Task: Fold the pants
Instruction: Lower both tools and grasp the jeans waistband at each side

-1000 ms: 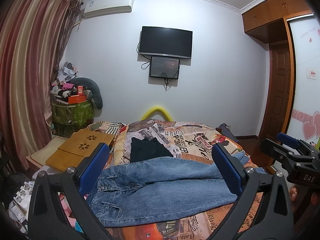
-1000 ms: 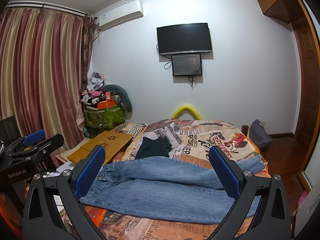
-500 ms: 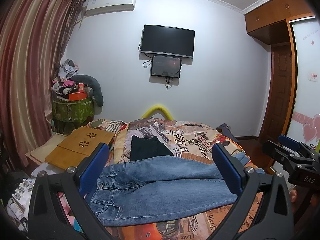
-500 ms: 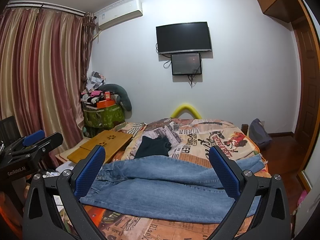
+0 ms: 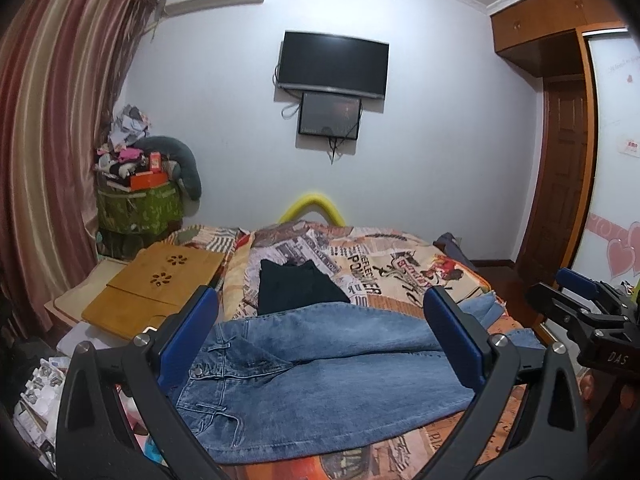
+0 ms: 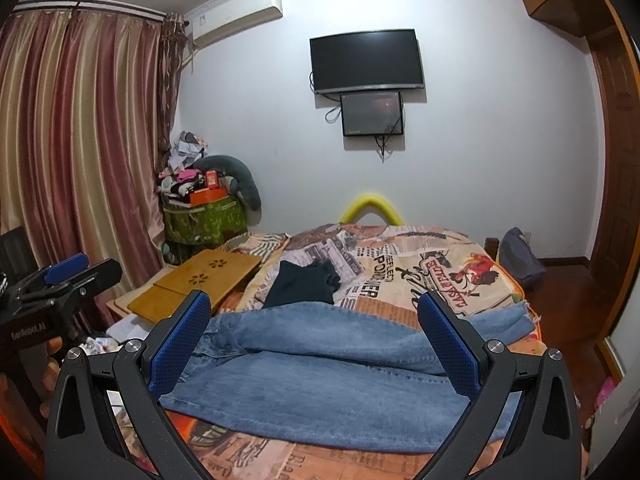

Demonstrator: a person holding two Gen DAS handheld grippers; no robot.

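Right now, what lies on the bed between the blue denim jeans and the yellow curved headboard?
A folded black garment on the printed bedspread, touching the far edge of the blue denim jeans; beyond it, bare bedspread up to the yellow curved headboard. Both wrist views show it.

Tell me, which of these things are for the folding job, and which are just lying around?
For the job:
jeans, spread flat on the bed
left tongs, open
right tongs, open

Just lying about:
black garment
wooden lap desk
green box piled with clutter
television

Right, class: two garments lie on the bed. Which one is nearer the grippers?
The blue jeans, spread flat across the bed's near end. The folded black garment lies behind them, farther up the bed.
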